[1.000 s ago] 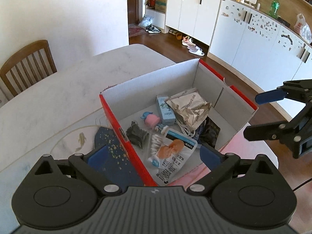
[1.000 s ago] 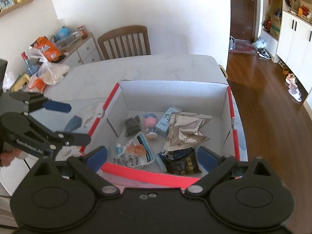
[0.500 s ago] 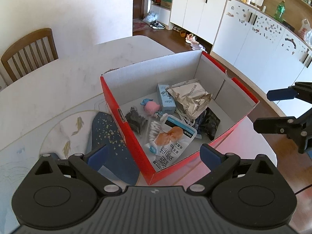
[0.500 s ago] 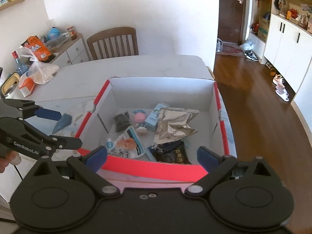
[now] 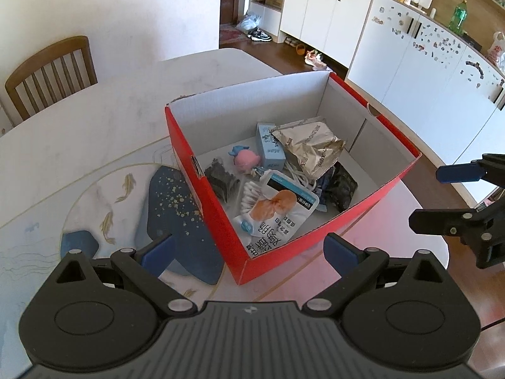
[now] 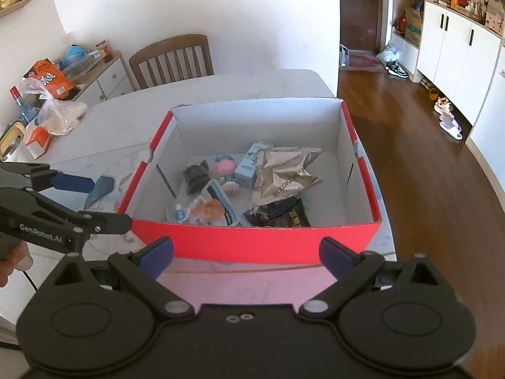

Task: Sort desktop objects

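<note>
Left wrist view puts the red box [image 5: 284, 170] just ahead of my left gripper [image 5: 249, 249], whose fingers stand wide apart with nothing between them; the box's near corner sits between the two tips. My right gripper [image 6: 246, 252] is likewise spread and empty, with the box's long red wall straight in front of it. Everything I would sort lies inside: a silver foil bag [image 6: 284, 173], a dark snack pack [image 6: 284, 213] under it, a small blue carton [image 6: 251, 165], a pink toy [image 6: 225, 170], a pouch of cotton swabs [image 5: 271, 214] and a dark crumpled thing [image 6: 195, 175]. My worry is the crowding: they overlap, so closing on the foil bag could drag the cord-like white loop [image 5: 298, 175] beside it, and reaching over the tall wall with fingers this wide might catch the rim and shove the whole box. The surface [image 5: 94, 120] is pale marble with a placemat [image 5: 126, 208] left of my left fingers; the box stands close to the surface's edge on the right-hand side. Beyond are a wooden chair [image 6: 172, 60], white cabinets and a wood floor.
</note>
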{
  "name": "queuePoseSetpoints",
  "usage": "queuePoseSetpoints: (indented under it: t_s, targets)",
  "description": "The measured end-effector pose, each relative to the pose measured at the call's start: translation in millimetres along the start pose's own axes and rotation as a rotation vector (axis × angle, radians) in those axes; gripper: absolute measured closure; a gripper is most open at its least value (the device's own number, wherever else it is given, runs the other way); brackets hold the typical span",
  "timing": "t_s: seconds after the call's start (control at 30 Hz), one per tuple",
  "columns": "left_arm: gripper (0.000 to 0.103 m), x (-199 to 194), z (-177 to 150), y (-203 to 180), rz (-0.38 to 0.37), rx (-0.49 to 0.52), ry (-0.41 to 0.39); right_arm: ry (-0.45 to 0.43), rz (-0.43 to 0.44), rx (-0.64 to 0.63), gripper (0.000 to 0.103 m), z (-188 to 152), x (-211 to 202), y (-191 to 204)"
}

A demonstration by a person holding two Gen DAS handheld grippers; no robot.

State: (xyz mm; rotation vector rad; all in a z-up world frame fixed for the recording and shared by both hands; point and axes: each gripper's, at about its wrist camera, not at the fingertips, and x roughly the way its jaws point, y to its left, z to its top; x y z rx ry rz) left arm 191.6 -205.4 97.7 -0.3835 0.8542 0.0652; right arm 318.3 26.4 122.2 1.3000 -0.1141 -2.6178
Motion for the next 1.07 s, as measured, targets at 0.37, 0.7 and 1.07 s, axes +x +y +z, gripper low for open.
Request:
queuePoseSetpoints:
  t_s: [0.37,0.7,1.07]
  targets:
    - [0.003,-0.5,-2.9,-6.6,-0.004,0.008,0.001,0.002,-0.003,0.030,0.004,-1.7,-1.8,-3.1]
    - [0.003,-0.7,-3.4,-5.9,-0.011,0.000,0.002,0.008,-0.003,0.026,0.004,-2.6,-0.2,-1.2]
    - [0.003,-4.4,-3.6,-5.3,-0.016,0.016,-0.016,0.011,-0.005,0.023,0.004,-3.7,0.3,2.2]
